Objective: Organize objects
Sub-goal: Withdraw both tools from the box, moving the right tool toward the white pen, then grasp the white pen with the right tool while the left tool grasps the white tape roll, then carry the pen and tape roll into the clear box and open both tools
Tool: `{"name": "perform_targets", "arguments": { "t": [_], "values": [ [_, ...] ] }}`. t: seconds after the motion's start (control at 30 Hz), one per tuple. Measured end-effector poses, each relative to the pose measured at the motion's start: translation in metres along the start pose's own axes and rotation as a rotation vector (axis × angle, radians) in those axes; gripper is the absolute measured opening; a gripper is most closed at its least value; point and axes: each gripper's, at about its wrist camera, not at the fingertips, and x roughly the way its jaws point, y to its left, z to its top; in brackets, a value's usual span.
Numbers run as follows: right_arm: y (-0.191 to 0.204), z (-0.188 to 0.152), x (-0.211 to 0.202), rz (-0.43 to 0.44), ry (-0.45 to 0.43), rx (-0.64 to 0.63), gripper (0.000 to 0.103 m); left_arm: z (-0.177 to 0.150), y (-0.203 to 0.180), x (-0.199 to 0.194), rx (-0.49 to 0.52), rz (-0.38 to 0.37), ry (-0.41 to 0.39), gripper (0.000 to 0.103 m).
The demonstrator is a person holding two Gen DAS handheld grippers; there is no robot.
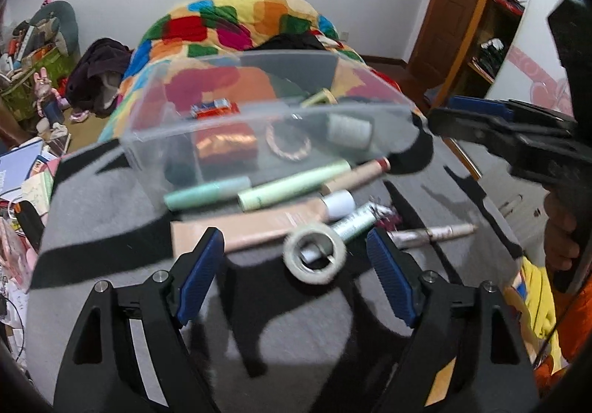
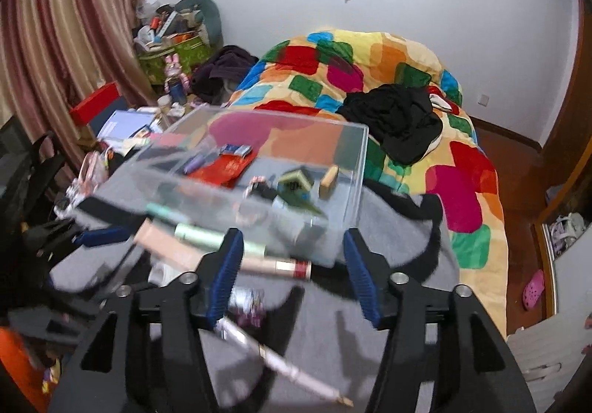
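Note:
A clear plastic box (image 1: 174, 124) holding small items stands on a grey-and-black cloth (image 1: 111, 213); it also shows in the right wrist view (image 2: 355, 169). In front of it lie green tubes (image 1: 292, 183), a beige tube (image 1: 251, 224), a silver tube (image 1: 351, 224), a thin pen (image 1: 440, 232) and a tape roll (image 1: 314, 254). My left gripper (image 1: 296, 257) is open, its jaws on either side of the tape roll, empty. My right gripper (image 2: 292, 265) is open and empty above a cream-and-red tube (image 2: 281, 267), with the pen (image 2: 281, 365) below it. It also shows in the left wrist view (image 1: 444, 117).
A bed with a bright patchwork quilt (image 2: 462, 169) and black clothes (image 2: 399, 121) lies behind the box. Cluttered books and boxes (image 2: 122, 124) fill the left side. A wooden door and shelves (image 1: 481, 24) stand at the right.

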Motion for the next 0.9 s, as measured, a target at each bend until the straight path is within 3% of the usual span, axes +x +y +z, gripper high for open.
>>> {"name": "perform_targets", "arguments": {
  "t": [0.27,0.4,0.47,0.53,0.73,0.9],
  "values": [
    [0.003,-0.056,0.023,0.038,0.168,-0.092,0.060,-0.012,-0.006,0.025,-0.028,0.011,0.052,0.078],
    [0.005,-0.070,0.039,0.067,0.228,-0.098,0.060,-0.014,-0.002,0.027,-0.059,0.005,0.054,0.062],
    [0.005,-0.073,0.042,0.097,0.232,-0.090,0.054,-0.017,-0.002,0.024,-0.060,0.007,0.037,0.049],
    [0.006,-0.073,0.040,0.139,0.232,-0.092,0.035,-0.020,-0.002,0.020,-0.060,0.001,0.027,0.039],
    [0.016,-0.079,0.030,0.167,0.231,-0.108,0.012,-0.026,0.001,0.005,-0.063,0.017,-0.015,0.039],
    [0.022,-0.084,0.014,0.171,0.210,-0.111,0.010,-0.026,0.004,-0.011,-0.071,0.026,-0.047,0.039]
  ]
}}
